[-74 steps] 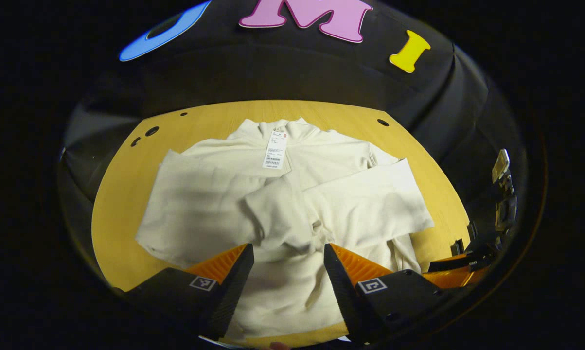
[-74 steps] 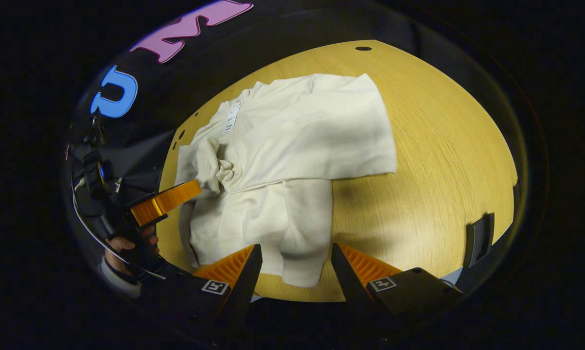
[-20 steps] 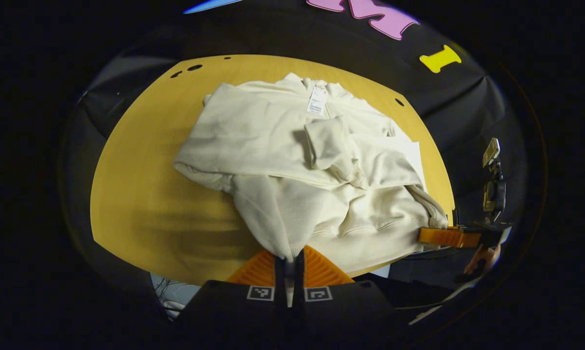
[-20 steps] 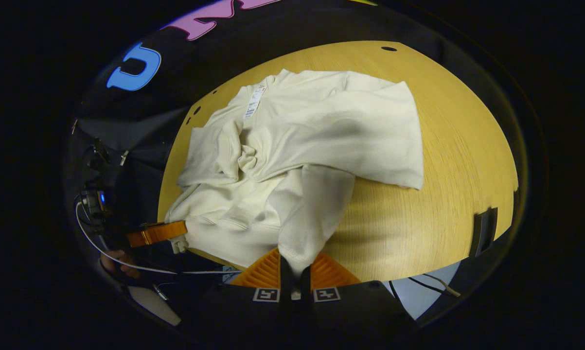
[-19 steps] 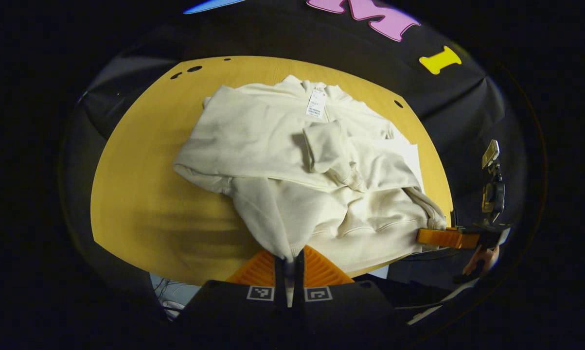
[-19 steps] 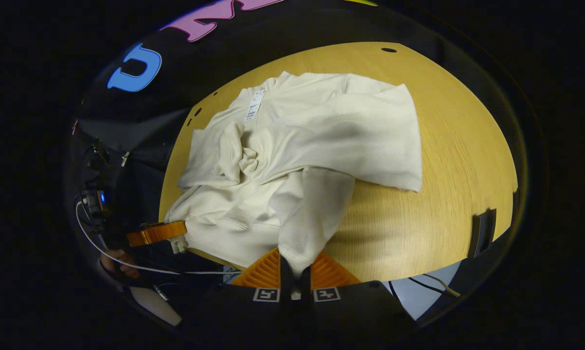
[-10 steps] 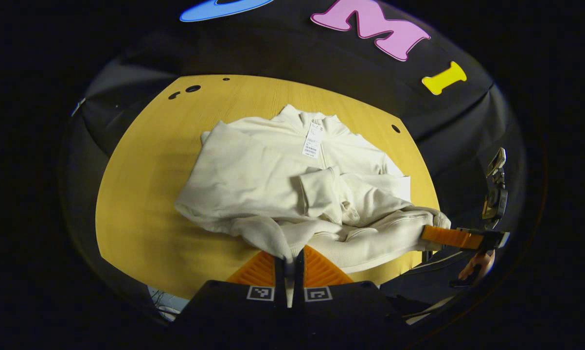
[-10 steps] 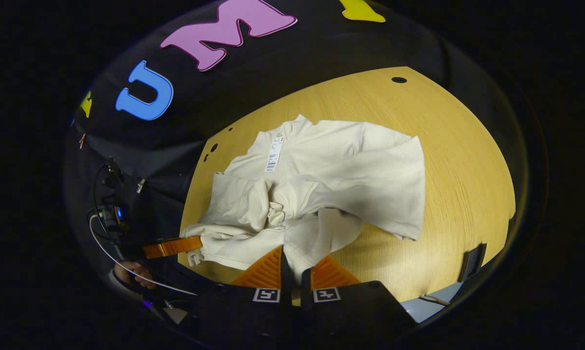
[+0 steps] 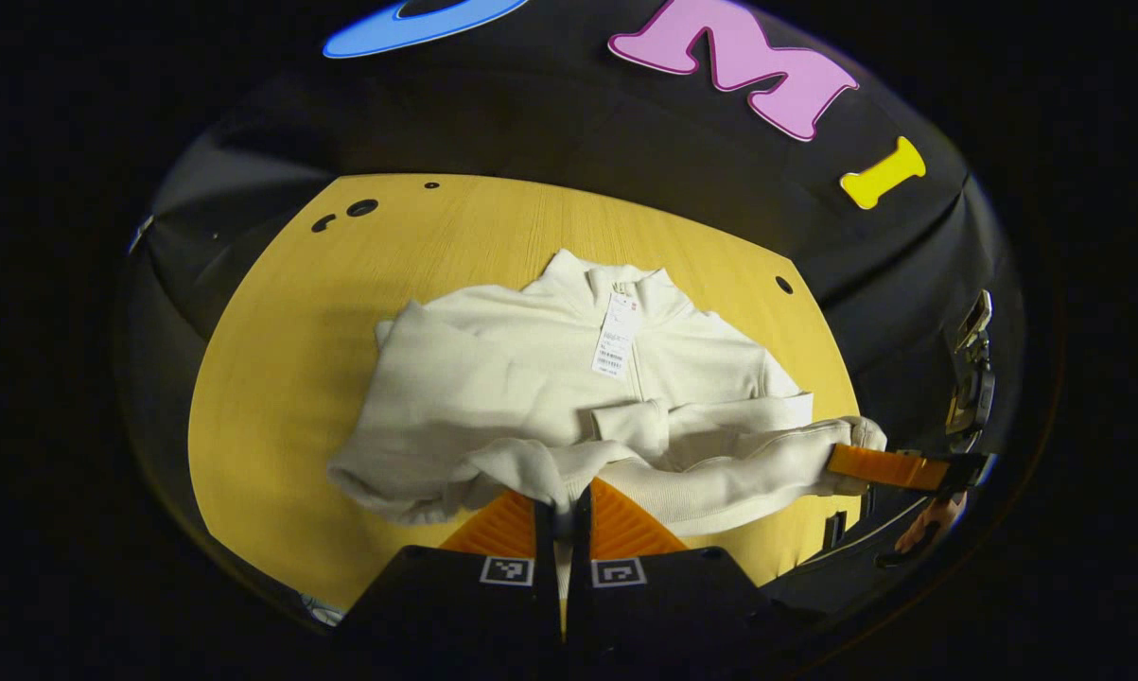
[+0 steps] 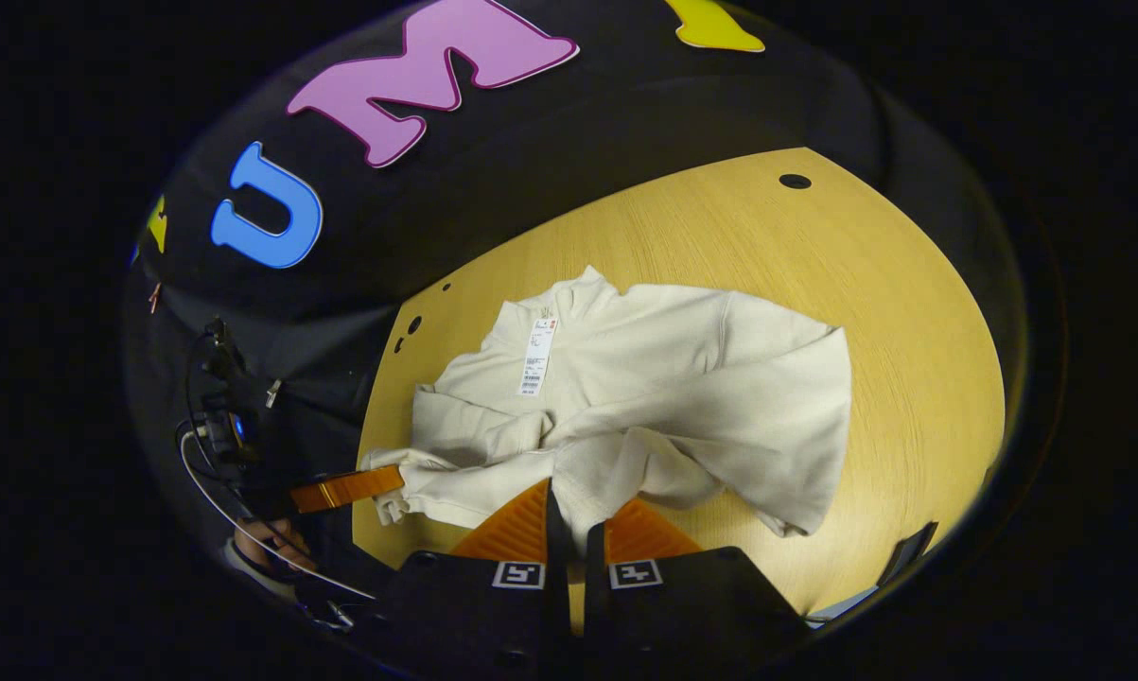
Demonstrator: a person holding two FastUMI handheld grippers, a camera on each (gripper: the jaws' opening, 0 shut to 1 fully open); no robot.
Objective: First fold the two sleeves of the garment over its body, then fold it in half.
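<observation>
Left gripper view: left gripper [image 9: 561,511] fingers closed on the hem of the cream sweatshirt [image 9: 531,378] lying on the wooden bench [image 9: 275,359], hang tag [image 9: 616,336] at collar, right gripper view: right gripper [image 10: 573,520] fingers clamped on the opposite hem corner, sweatshirt lower edge lifted off the bench.

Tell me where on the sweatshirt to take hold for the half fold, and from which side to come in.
Grip the sweatshirt by its bottom hem, one corner per tongs, coming from the near table edge. The sleeves lie across the body, so the hem is the free edge. Left tongs and right tongs are shut on it there, carrying it toward the collar.
</observation>
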